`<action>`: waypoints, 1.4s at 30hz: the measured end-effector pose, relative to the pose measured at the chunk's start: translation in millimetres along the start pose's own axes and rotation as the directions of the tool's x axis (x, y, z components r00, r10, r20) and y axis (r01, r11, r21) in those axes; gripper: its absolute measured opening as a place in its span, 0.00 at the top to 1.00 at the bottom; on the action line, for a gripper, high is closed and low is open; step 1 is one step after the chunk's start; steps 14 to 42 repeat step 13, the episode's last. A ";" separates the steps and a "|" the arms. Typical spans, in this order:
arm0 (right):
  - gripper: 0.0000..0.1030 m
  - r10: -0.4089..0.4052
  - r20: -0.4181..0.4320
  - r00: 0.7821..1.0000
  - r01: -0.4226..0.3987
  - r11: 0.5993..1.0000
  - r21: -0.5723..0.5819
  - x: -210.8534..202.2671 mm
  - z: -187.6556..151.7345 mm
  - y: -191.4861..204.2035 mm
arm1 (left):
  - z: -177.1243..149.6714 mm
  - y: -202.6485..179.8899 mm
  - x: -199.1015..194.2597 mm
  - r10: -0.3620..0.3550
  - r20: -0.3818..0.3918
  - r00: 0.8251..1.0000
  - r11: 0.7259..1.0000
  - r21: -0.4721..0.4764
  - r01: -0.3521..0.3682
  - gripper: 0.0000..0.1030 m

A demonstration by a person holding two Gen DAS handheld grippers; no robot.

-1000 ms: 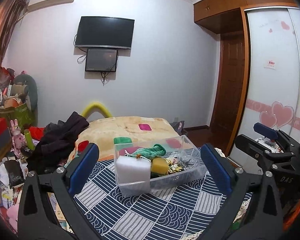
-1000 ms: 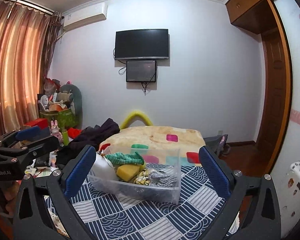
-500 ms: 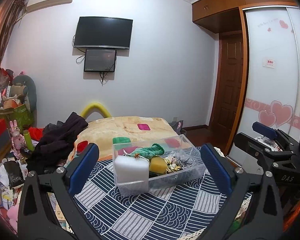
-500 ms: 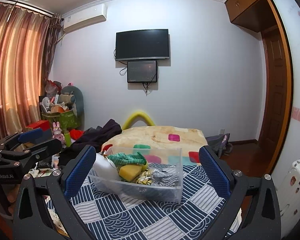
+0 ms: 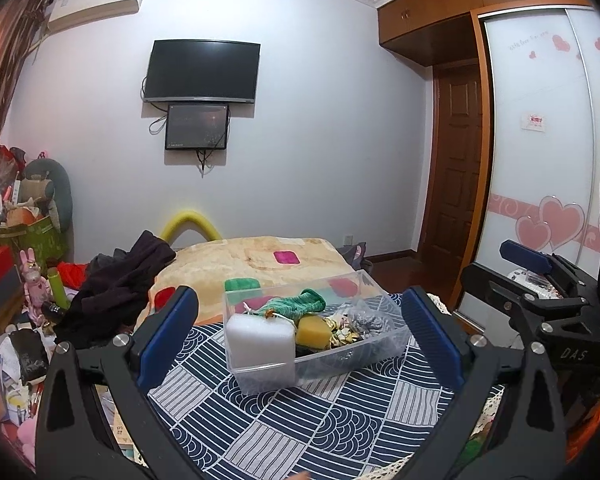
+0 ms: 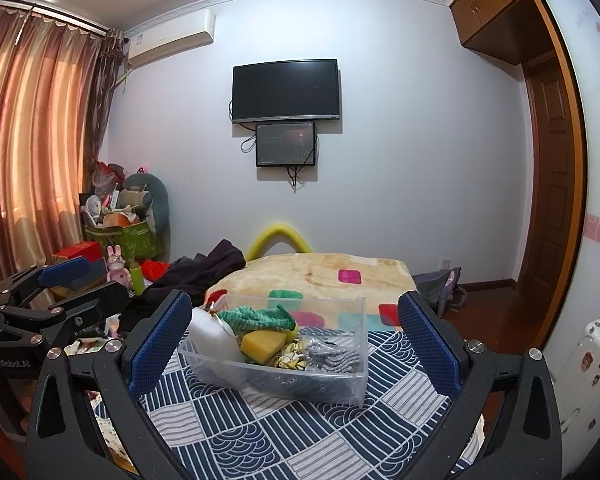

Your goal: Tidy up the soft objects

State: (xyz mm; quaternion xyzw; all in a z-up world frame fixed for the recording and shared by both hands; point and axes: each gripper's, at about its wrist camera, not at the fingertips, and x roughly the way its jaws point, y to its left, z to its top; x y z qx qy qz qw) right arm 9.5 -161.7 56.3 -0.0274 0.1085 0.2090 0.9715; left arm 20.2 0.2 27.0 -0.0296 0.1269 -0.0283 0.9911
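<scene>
A clear plastic bin (image 5: 340,364) (image 6: 300,384) stands on the blue-and-white patterned cloth (image 5: 284,432) (image 6: 260,432). It holds a white foam block (image 5: 259,340) (image 6: 210,334), a green knitted cloth (image 5: 296,306) (image 6: 256,317), a yellow sponge (image 5: 314,330) (image 6: 262,346), a yellow patterned piece (image 6: 294,356) and a grey cloth (image 5: 370,322) (image 6: 332,356). My left gripper (image 5: 298,340) is open and empty, in front of the bin. My right gripper (image 6: 296,340) is open and empty, also in front of it. Each gripper shows at the edge of the other's view.
Behind the bin lies a beige blanket (image 5: 244,260) with coloured patches. Dark clothes (image 5: 116,284) are heaped at its left. Boxes, toys and clutter (image 5: 16,280) fill the left floor. A door (image 5: 456,184) and wardrobe (image 5: 540,140) stand right.
Both views have tilted up a little and drifted slightly; the bin sits a bit lower in frame. Both grippers stay open and nothing in the bin has moved.
</scene>
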 end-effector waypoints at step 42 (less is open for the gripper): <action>0.00 0.003 -0.002 1.000 -0.003 1.000 -0.003 -1.0 0.9 3.2 | 2.8 2.5 -4.4 -0.018 0.004 1.000 1.000 -0.008 0.018 0.00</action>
